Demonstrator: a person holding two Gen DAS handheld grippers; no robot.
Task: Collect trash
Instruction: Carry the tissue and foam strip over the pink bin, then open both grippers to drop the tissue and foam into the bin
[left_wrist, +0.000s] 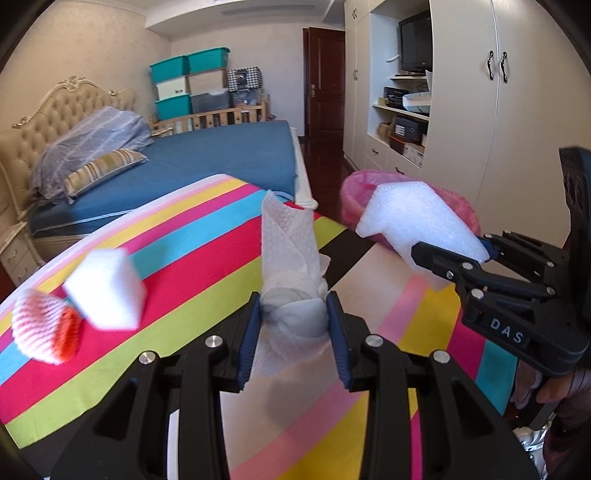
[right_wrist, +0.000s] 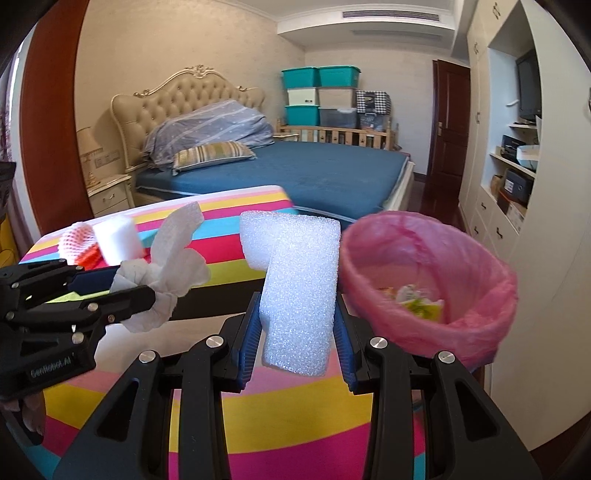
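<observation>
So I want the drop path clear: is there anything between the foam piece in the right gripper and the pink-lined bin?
Nothing. In the right wrist view the foam piece and the pink-lined bin sit side by side, with only striped cloth below.

Air between the right gripper and the pink-lined bin ahead-right of it looks open. The left gripper crowds its left side; a foam block and red-white mesh sit farther left on the striped table.
</observation>
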